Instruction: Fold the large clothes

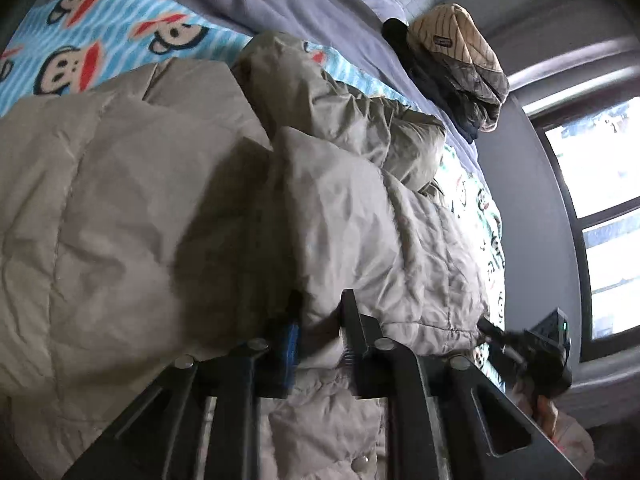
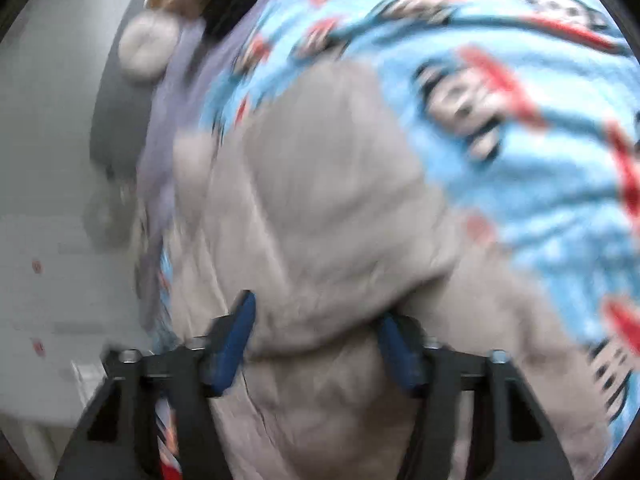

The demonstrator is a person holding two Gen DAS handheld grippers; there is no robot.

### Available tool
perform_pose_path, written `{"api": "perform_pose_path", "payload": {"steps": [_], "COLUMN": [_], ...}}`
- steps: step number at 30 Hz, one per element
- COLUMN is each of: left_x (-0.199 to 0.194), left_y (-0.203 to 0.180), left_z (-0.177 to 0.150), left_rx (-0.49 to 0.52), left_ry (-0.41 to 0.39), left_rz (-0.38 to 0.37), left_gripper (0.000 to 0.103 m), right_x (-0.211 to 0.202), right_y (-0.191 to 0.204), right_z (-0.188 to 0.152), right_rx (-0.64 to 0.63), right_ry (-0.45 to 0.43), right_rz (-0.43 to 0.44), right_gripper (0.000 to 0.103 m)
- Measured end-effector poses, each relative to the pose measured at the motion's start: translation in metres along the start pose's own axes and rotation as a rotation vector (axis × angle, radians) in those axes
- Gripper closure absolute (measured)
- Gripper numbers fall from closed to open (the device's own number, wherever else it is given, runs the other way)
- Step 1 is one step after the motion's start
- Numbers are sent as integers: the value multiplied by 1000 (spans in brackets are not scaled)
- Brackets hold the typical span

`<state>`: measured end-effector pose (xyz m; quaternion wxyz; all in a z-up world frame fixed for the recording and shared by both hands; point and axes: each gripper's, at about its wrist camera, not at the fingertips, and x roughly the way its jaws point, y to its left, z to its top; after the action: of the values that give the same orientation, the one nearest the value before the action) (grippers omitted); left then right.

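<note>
On the bed, over the monkey-print blanket point(image 1: 80, 40), the padded beige coat point(image 1: 160, 184) lies spread and rumpled, its far end bunched up toward the grey duvet point(image 1: 304, 4). My left gripper point(image 1: 320, 344) is clamped on a thick fold at the coat's near edge, fabric squeezed between both fingers. My right gripper point(image 2: 316, 340) also bites a puffy roll of the coat point(image 2: 320, 184), though that view is smeared, so I can't judge how deep the bite is. As I read it, both near corners are taken for a fold away from me. To do it well I should lift both hands evenly, keep the edge taut between them, and lay it flat across the coat, clear of the pile of clothes point(image 1: 460, 68) far right.
</note>
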<state>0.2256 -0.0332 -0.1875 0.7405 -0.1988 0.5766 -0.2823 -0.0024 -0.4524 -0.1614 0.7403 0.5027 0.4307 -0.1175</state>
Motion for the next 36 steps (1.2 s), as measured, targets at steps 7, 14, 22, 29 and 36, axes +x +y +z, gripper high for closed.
{"api": "perform_pose_path", "payload": {"steps": [7,14,22,29,36], "left_x": [-14,-34,-56,28,23], "left_y": [29,29,-1,8,18], "left_z": [-22,-33,1,-6,-13], "left_rx": [-10,20,112,210,195], "left_ry": [-23,-44,-113,0,-3], "left_rz": [112,240,267,385,364], "left_gripper": [92,92,92,92,92], "right_x": [13,45,22,2,-53], "right_y": [20,26,16,59,43], "right_z": [14,-3,-2,-36,23], "right_rx": [-187,-232,-323,-537,-402], "right_ry": [32,77,104,194,-54], "right_rz": [-81,-98,-120,-179,-108], "right_gripper": [94,94,94,50,36]}}
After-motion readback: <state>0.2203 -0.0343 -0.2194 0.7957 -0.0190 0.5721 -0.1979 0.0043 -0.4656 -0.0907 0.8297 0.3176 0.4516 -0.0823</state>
